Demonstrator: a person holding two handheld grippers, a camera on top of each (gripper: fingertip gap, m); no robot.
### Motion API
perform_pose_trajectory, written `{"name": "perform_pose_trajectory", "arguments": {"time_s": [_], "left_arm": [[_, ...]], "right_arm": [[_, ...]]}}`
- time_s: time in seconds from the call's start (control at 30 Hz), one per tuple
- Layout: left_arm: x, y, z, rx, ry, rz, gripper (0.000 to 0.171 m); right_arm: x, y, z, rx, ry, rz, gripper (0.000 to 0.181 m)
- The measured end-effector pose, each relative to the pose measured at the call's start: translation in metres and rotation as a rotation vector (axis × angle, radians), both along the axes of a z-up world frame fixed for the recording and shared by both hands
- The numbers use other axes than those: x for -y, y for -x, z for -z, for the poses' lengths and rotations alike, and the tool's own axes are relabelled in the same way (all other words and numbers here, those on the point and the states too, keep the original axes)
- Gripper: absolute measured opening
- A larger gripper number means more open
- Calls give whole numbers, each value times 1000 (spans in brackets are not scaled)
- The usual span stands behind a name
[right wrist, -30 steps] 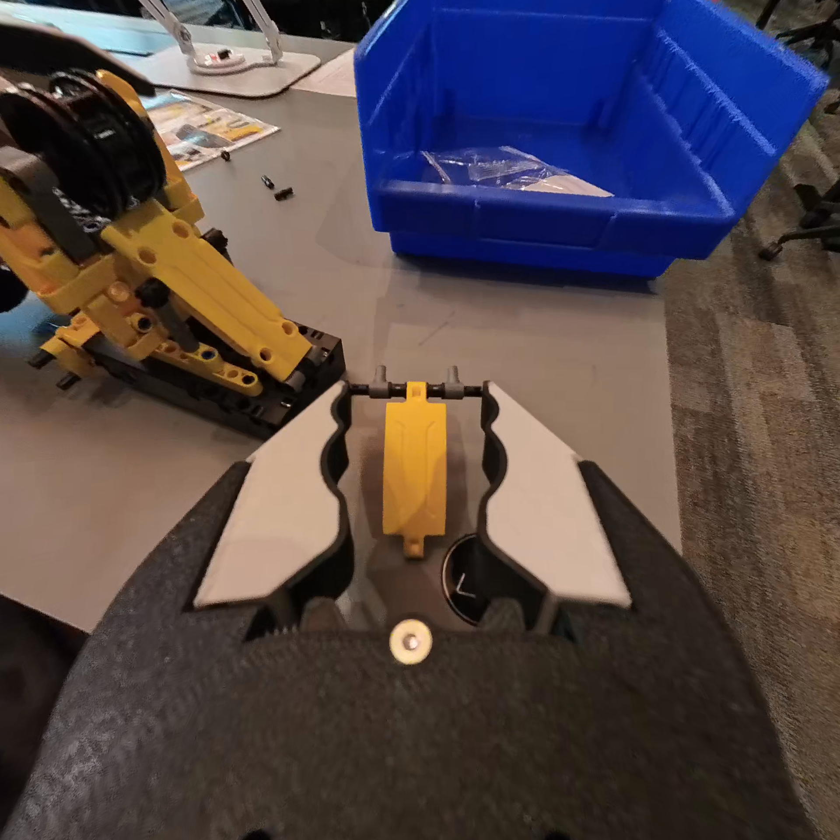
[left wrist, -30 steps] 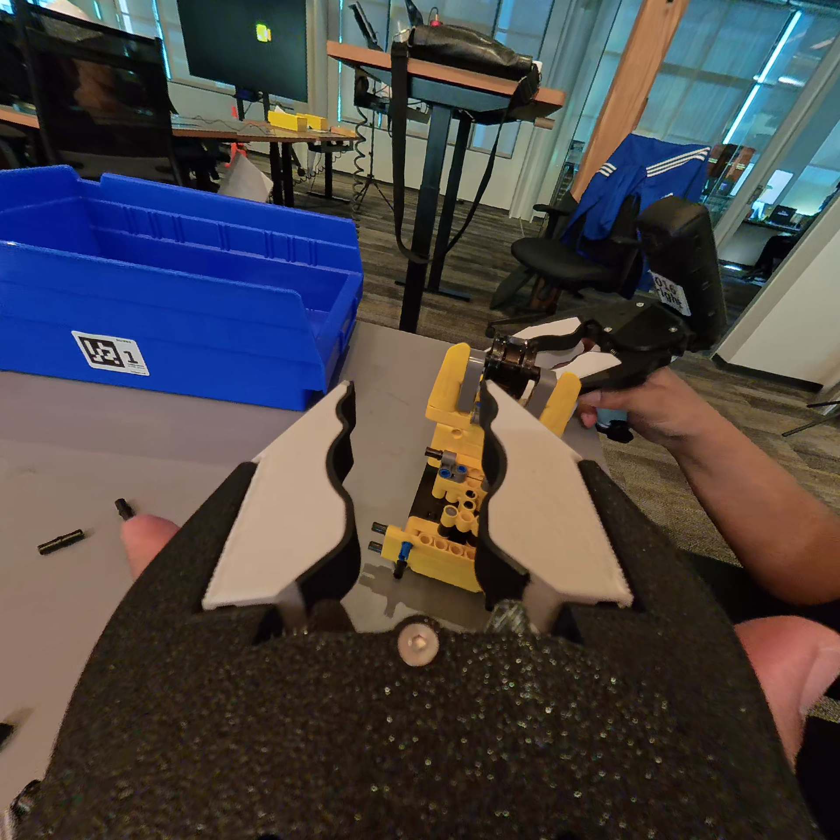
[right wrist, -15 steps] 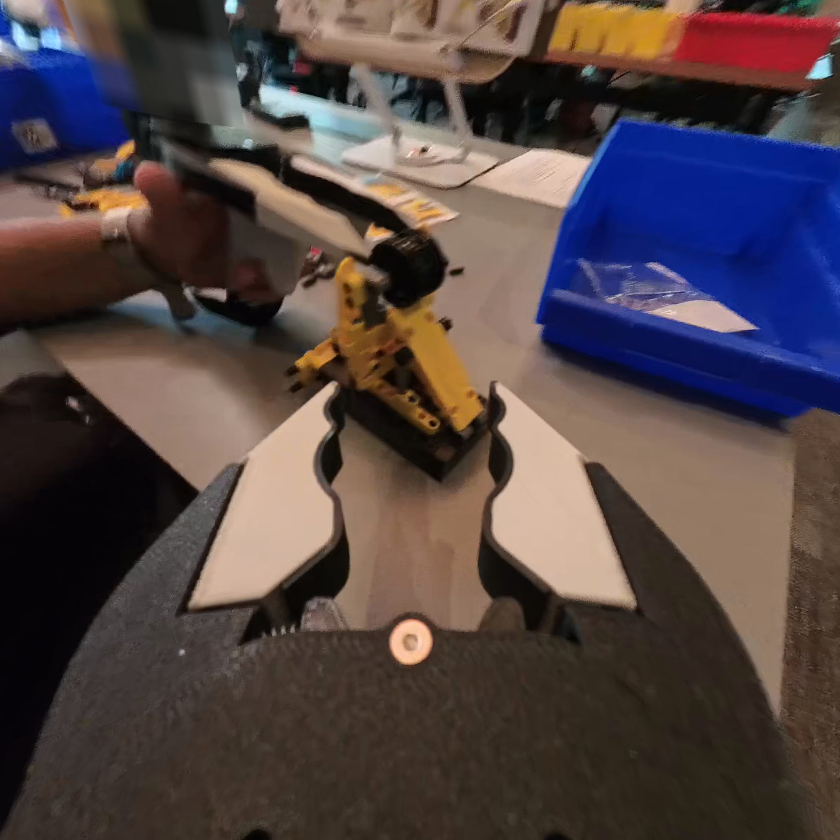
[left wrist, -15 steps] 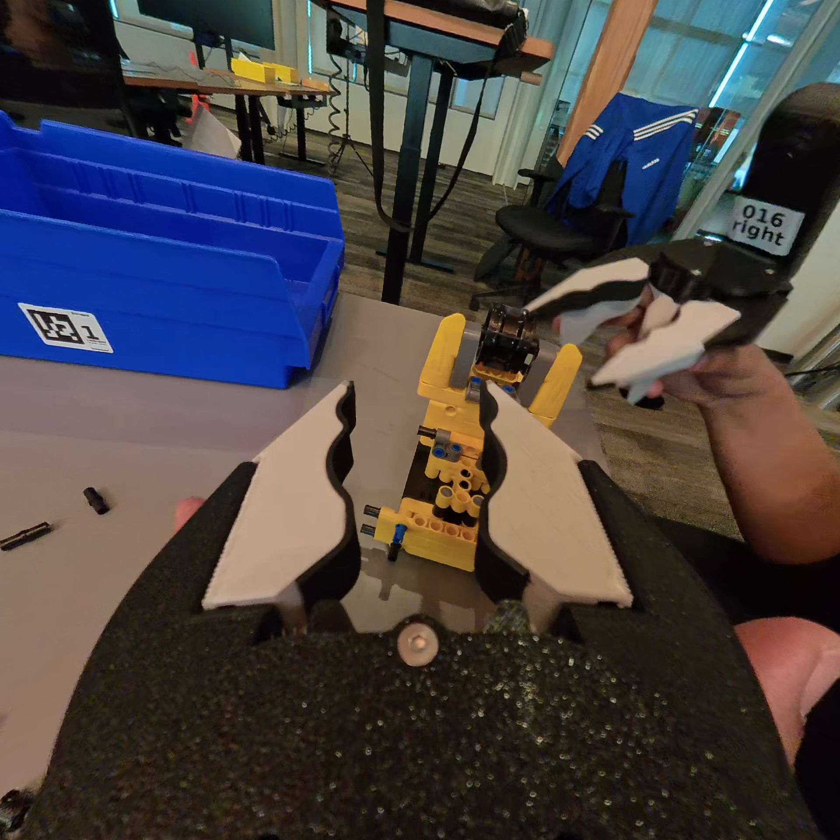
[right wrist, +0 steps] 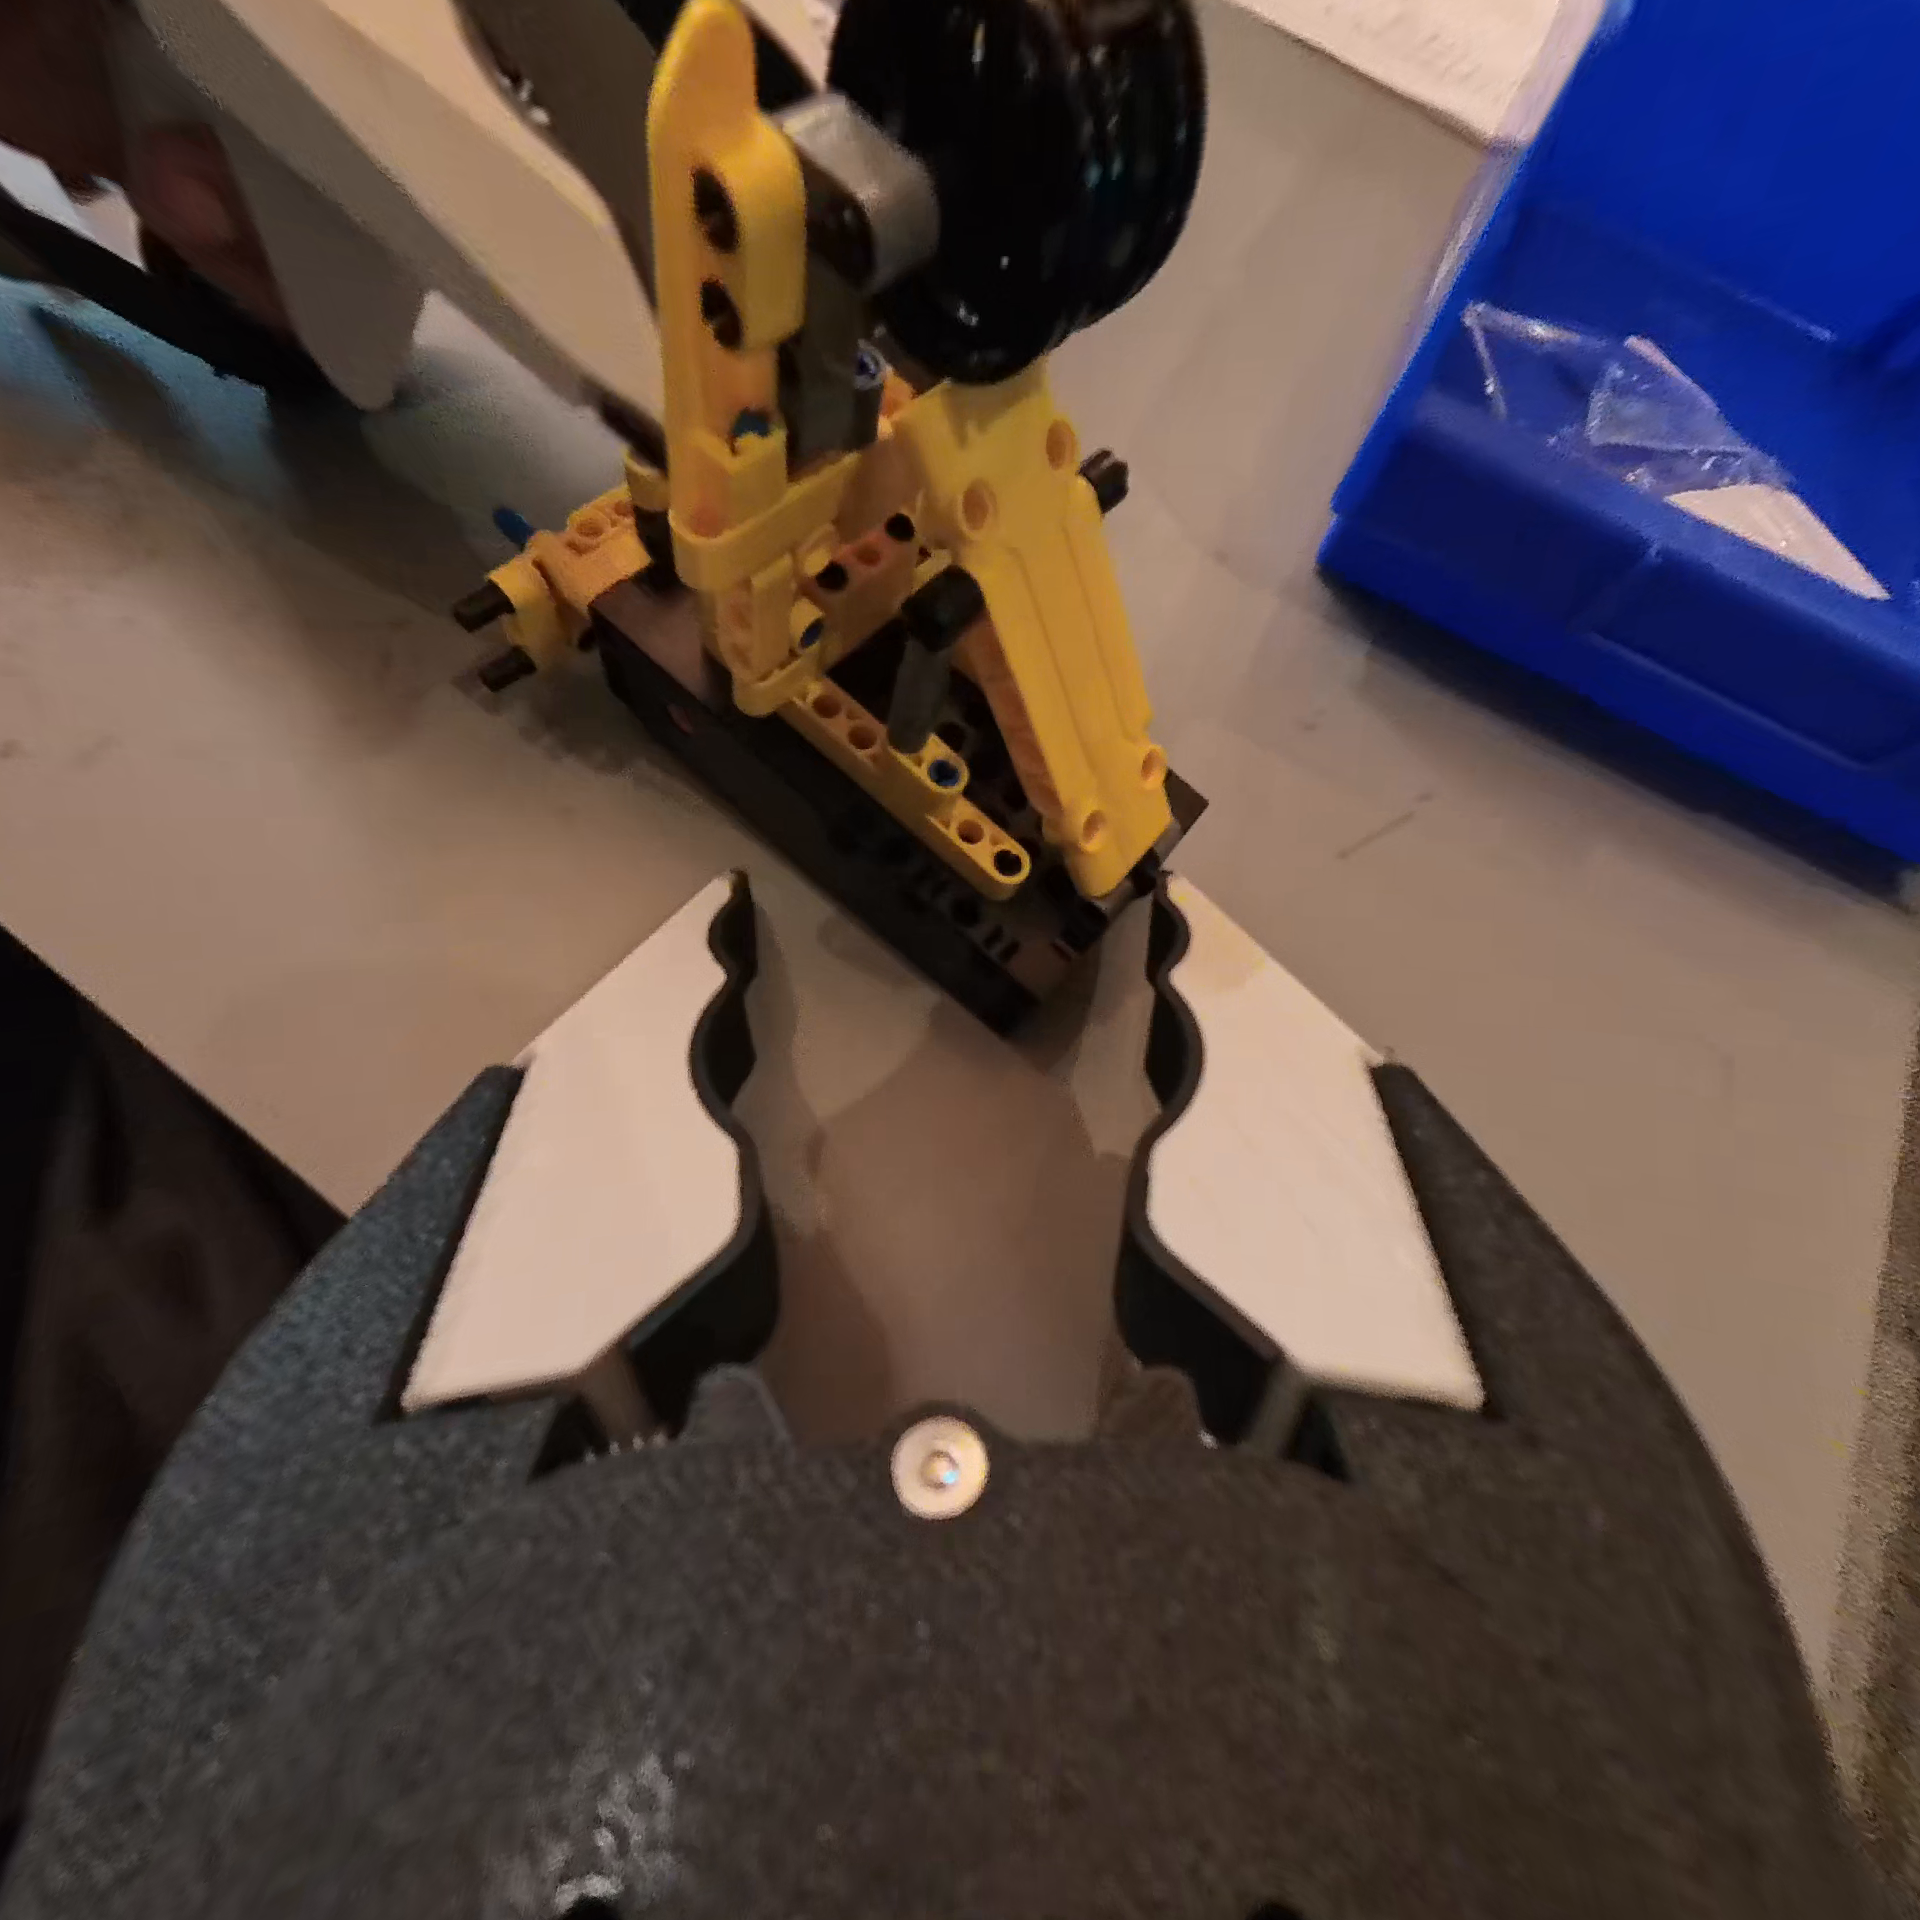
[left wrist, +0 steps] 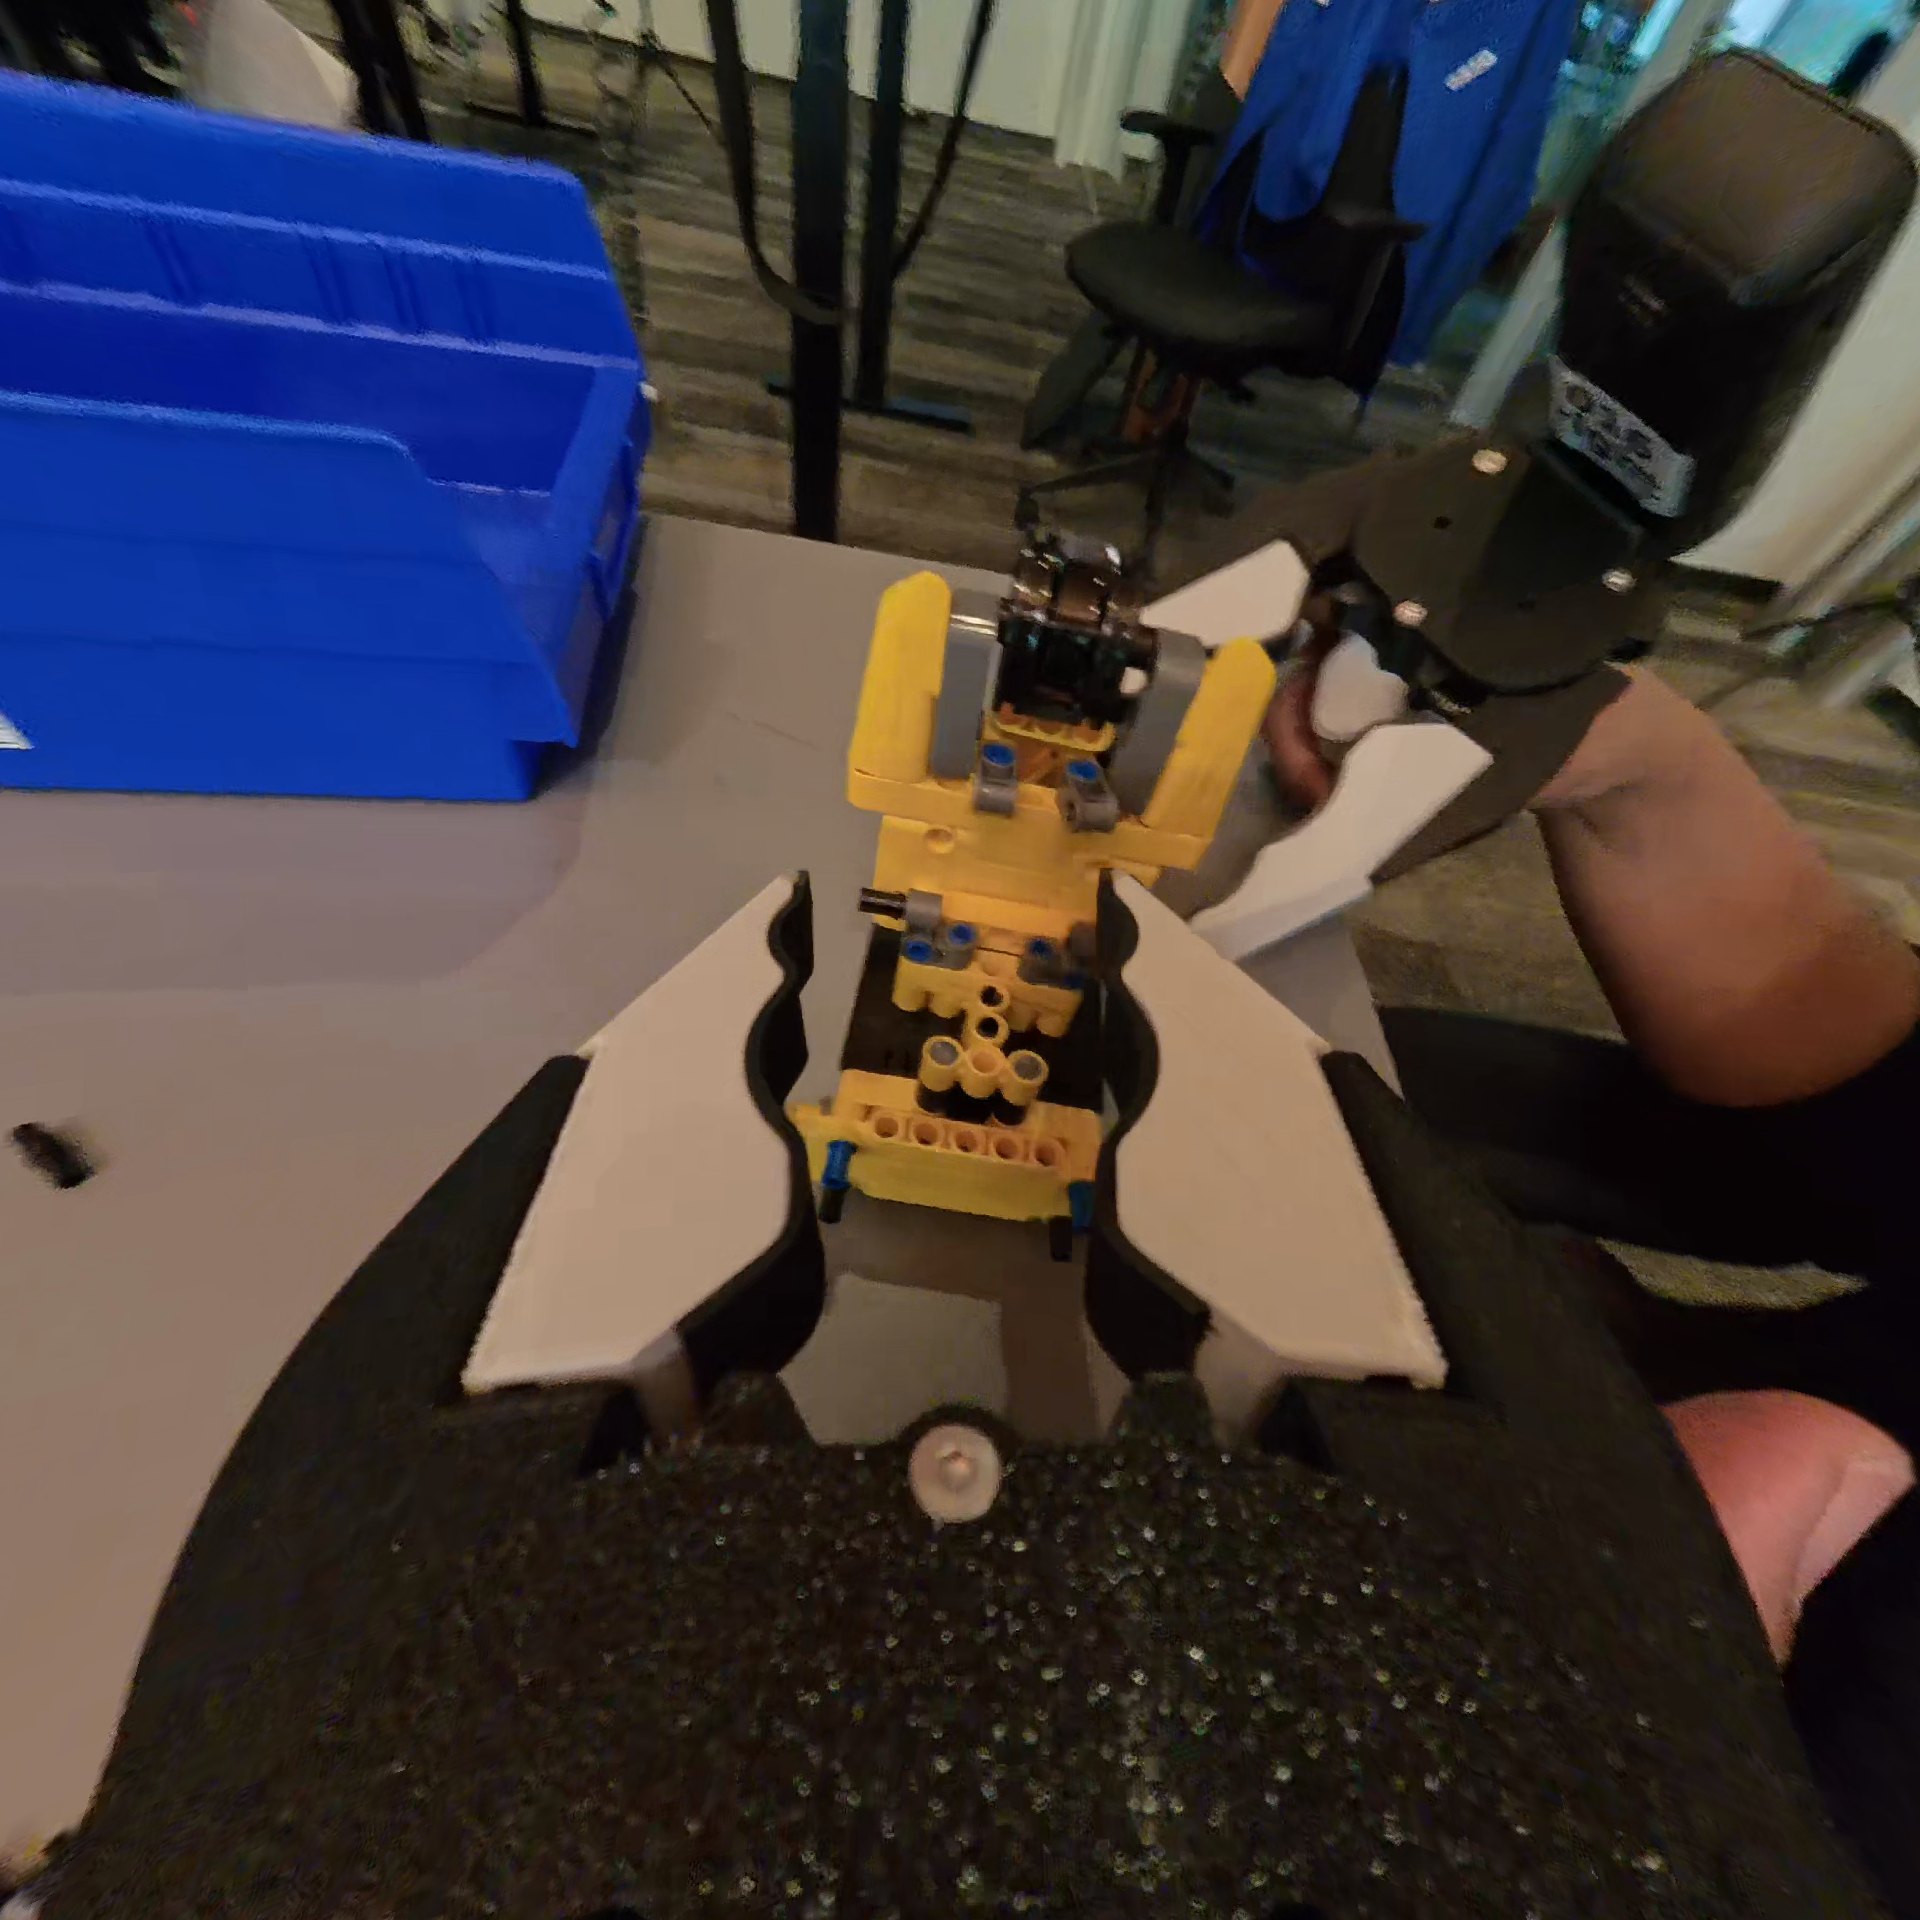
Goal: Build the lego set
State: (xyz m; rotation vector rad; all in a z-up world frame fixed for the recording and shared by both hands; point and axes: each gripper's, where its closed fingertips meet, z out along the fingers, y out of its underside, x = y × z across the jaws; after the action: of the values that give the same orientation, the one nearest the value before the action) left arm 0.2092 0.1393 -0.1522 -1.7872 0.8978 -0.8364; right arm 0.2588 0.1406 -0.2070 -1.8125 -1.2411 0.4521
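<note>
A yellow and black brick model with a black wheel on top stands on the grey table. My left gripper is open and straddles the model's near end, with the yellow beam between the fingers. I cannot tell whether the pads touch it. My right gripper is open and empty, its fingertips at the black base end of the model. It also shows in the left wrist view, beside the model's right arm. The left gripper's white finger shows behind the model.
A blue bin stands at the table's far left; in the right wrist view the bin holds a clear plastic bag. A small black pin lies on the table at left. An office chair and desk legs stand beyond the table's edge. Tip to tip, the grippers are about 8 centimeters apart.
My left gripper shifted right, so the model now sits centred between its fingers. My right gripper left the yellow panel piece, swung up and away, then came down close to the model's base.
</note>
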Motion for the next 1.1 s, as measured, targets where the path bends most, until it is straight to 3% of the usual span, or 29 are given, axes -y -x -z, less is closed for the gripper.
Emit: {"name": "perform_pose_trajectory", "arguments": {"time_s": [0.3,0.5,0.57,0.67,0.8,0.97,1.1], "left_arm": [[16,-5,11,-40,82,85,58],[25,3,12,-65,139,54,58],[30,10,13,-86,144,19,58],[55,17,20,-127,185,42,57],[85,18,25,-147,153,62,58],[94,17,22,-164,108,71,58],[95,6,20,-101,161,81,58]], "right_arm": [[-2,7,1,1,12,3,69],[6,14,-2,-63,106,-47,62],[4,16,-2,-72,126,-30,51],[-11,11,-2,-21,66,64,26],[-13,10,7,54,52,89,27],[-8,5,-23,-161,104,55,30],[14,-4,-45,-278,225,-34,38]]}}
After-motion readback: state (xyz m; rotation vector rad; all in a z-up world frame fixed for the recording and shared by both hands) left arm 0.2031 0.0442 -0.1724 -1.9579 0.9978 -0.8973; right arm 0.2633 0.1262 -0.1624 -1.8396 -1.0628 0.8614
